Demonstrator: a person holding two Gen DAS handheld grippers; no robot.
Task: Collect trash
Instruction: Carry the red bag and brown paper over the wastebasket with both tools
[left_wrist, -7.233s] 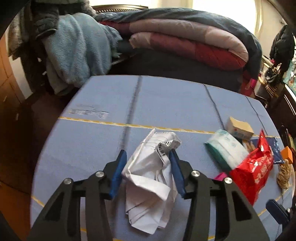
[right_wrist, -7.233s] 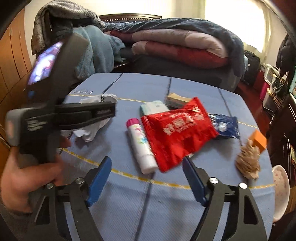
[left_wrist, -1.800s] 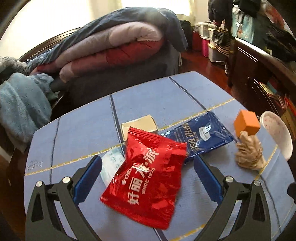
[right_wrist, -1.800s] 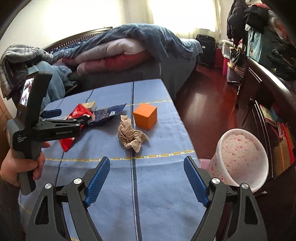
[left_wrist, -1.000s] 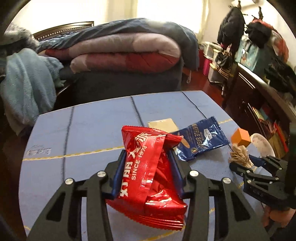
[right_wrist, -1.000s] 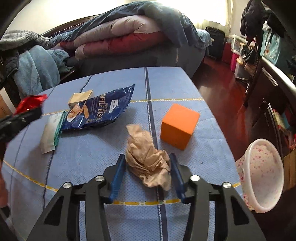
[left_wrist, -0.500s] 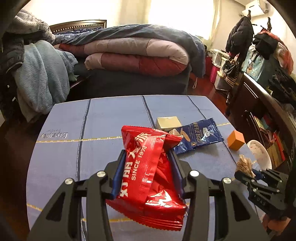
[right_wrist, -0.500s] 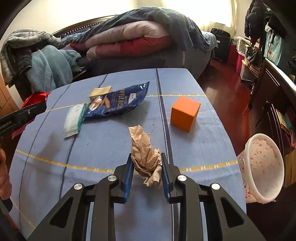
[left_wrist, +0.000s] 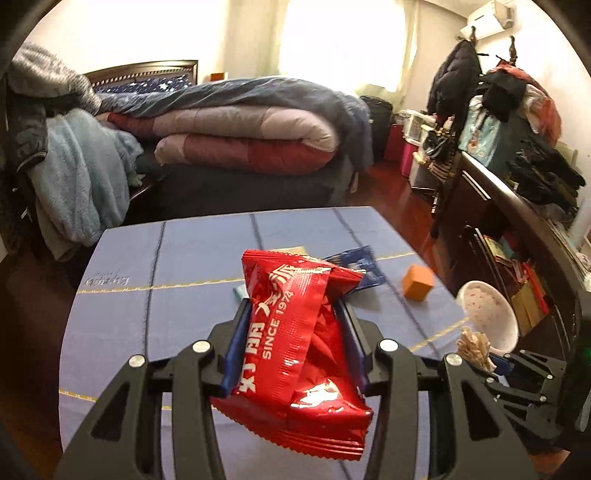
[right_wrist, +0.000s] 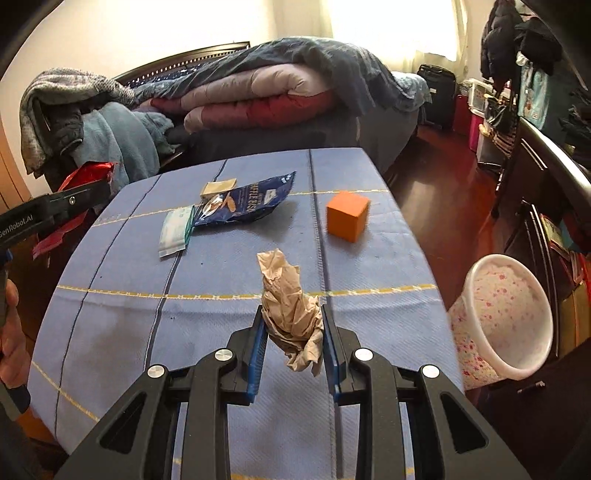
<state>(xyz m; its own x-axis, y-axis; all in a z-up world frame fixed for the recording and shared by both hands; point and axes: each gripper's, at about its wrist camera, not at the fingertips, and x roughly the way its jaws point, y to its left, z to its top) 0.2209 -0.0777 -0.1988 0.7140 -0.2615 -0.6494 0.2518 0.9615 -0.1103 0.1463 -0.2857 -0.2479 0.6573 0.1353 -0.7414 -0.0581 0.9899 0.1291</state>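
**Two pieces of trash held above the blue table**

The left gripper is clamped on a glossy, crinkled red foil snack packet, lifted off the cloth. The right gripper pinches a crumpled brown paper wad between its narrowed blue pads (soft and creased). Beyond them, on the woven blue tablecloth, lie one flat white tissue pack, one shiny blue biscuit wrapper, one small tan box and one matte orange cube. A speckled pink-white plastic bin stands beside the table's right edge.
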